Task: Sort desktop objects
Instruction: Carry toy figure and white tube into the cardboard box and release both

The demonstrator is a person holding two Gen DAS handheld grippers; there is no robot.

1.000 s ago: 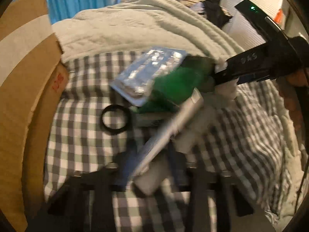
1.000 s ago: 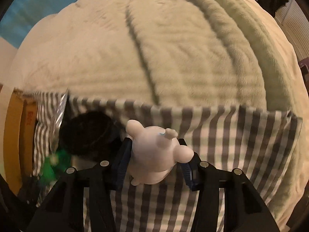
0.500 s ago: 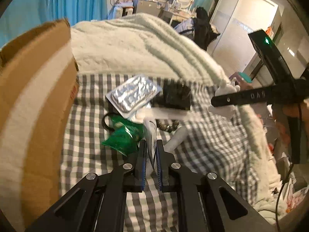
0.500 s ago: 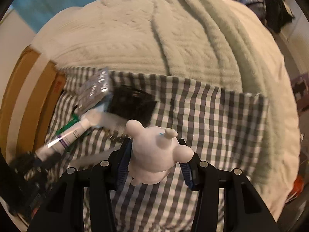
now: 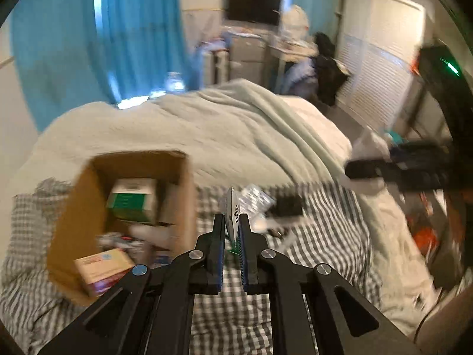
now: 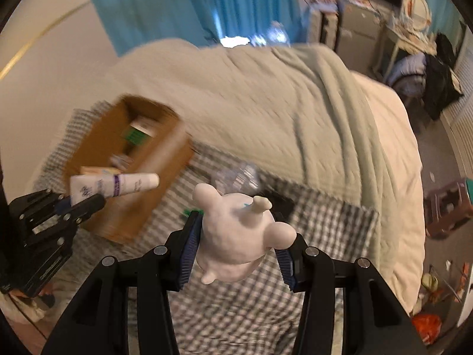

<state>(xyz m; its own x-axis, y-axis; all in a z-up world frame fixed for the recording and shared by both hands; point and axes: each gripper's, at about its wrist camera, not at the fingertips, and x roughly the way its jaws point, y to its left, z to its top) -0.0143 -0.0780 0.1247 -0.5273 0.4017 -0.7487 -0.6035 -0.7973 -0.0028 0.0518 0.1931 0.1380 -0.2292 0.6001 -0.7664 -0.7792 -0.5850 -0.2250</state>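
My left gripper (image 5: 231,233) is shut on a white cream tube (image 5: 232,213), held end-on above the checked cloth (image 5: 310,254); the right wrist view shows the tube (image 6: 118,184) lying sideways in that gripper (image 6: 79,202) over the open cardboard box (image 6: 165,177). My right gripper (image 6: 239,236) is shut on a white animal figurine (image 6: 236,236), held above the cloth. In the left wrist view the box (image 5: 183,201) sits left of the tube, with a green-white carton (image 5: 133,201) and a pink carton (image 5: 103,266) inside. The right gripper (image 5: 369,171) shows at the right.
On the cloth lie a foil blister pack (image 5: 254,196), a black flat object (image 5: 288,205) and a green packet (image 6: 187,213). A pale green blanket (image 5: 221,130) covers the bed behind. Blue curtains (image 5: 74,44) and furniture stand beyond; clutter lies on the floor at right.
Both grippers have risen away from the bed. My left gripper has carried the tube up and leftward beside the box, whose inside now shows. The figurine stays in the right gripper.
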